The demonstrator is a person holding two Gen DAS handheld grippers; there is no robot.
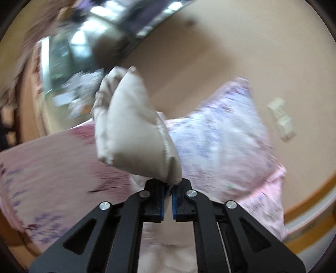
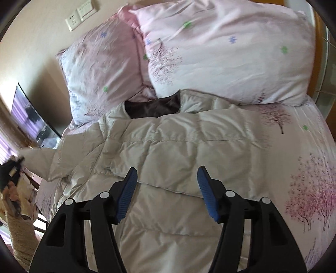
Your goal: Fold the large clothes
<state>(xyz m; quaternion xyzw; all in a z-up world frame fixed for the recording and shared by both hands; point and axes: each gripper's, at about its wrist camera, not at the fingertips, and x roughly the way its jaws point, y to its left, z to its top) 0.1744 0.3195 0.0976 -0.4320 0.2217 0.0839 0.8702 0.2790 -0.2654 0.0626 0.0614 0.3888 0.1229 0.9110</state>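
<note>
right wrist view: a beige quilted puffer jacket [image 2: 168, 147] lies spread flat on a bed, its dark lining showing at the collar opening [image 2: 153, 109] near the pillows. the right gripper [image 2: 167, 184] hangs just above the jacket's middle with its blue-padded fingers [image 2: 128, 193] spread wide apart, grasping nothing. one sleeve [image 2: 40, 161] stretches off to the left edge of the bed, where the left gripper shows only as a dark blurred shape. two pink pillows [image 2: 226, 50] printed with small trees and flowers lean against the wall beyond the collar, and the bedsheet [image 2: 304, 168] has the same pink tree print. a wall switch plate [image 2: 82, 14] sits above the pillows.

left wrist view, heavily blurred: the left gripper [image 1: 168, 189] is clenched on the end of the jacket sleeve [image 1: 130, 126], which rises puffy and upright from between the blue pads [image 1: 174, 203]. pink patterned bedding [image 1: 220, 147] lies behind it.
</note>
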